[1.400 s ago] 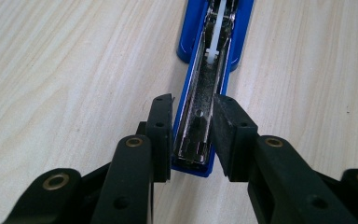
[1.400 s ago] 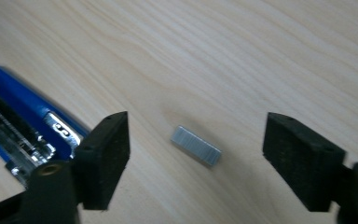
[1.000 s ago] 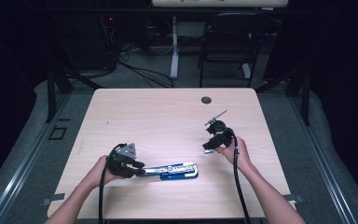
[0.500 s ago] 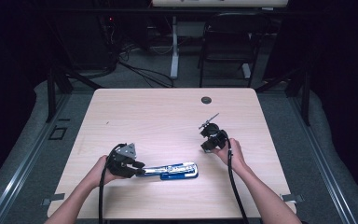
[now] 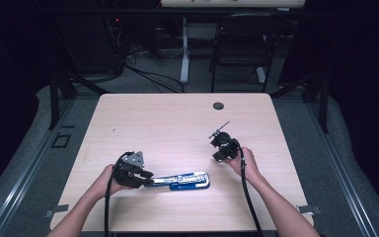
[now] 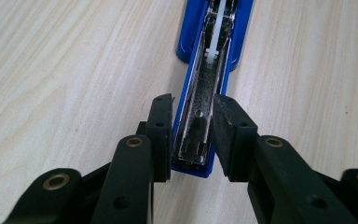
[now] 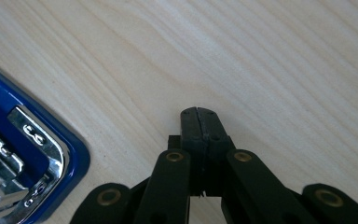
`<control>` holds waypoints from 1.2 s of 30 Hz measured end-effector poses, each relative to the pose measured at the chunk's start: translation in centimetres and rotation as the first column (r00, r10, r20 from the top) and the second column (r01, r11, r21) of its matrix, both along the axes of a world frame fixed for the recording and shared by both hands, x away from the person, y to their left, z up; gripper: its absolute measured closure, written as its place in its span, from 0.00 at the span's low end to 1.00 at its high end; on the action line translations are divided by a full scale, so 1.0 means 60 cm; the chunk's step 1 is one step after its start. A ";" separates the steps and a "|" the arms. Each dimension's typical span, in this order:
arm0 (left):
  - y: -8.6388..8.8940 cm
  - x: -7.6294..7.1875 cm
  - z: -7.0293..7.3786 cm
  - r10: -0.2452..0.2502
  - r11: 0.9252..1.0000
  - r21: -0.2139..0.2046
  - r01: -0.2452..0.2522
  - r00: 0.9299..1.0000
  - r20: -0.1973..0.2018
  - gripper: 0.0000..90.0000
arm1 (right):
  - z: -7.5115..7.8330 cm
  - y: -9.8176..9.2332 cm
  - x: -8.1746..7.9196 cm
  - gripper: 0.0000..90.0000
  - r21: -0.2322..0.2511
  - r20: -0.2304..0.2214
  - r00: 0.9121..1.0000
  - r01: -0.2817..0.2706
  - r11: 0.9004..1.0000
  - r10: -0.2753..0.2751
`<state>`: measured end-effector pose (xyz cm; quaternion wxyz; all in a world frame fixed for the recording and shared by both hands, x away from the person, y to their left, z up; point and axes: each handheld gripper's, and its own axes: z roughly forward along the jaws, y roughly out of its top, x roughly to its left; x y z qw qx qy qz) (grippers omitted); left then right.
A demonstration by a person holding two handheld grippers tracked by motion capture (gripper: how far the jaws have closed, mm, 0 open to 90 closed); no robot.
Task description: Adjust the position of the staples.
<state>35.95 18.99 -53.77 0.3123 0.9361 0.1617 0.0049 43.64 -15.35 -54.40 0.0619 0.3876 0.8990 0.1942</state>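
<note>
A blue stapler (image 5: 180,180) lies opened out flat near the table's front edge, its metal staple channel (image 6: 205,93) facing up. My left gripper (image 5: 148,181) is shut on the stapler's near end, with the pads (image 6: 161,135) pressing its sides. My right gripper (image 5: 218,154) hovers to the right of the stapler and a little farther back. Its jaws have just been closing and now meet with nothing between them (image 7: 199,114). The stapler's rounded blue end (image 7: 23,158) shows at the lower left of the right gripper view.
The pale wooden table (image 5: 177,118) has a dark round grommet (image 5: 218,105) near its far edge. A black chair (image 5: 239,34) and cables stand on the floor beyond the table.
My right gripper has shifted slightly left toward the stapler. My left gripper and the stapler have stayed put.
</note>
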 end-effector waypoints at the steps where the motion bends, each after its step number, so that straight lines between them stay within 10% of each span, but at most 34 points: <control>1: 0.000 0.000 -0.001 0.001 1.000 -0.004 -0.001 1.000 0.000 0.77 | -0.001 -0.001 0.000 1.00 0.001 0.015 1.000 0.008 1.000 -0.008; 36: -0.004 0.000 0.001 0.008 1.000 0.008 -0.008 1.000 0.003 0.77 | -0.001 -0.028 -0.006 1.00 -0.041 -0.093 0.995 0.027 0.999 -0.031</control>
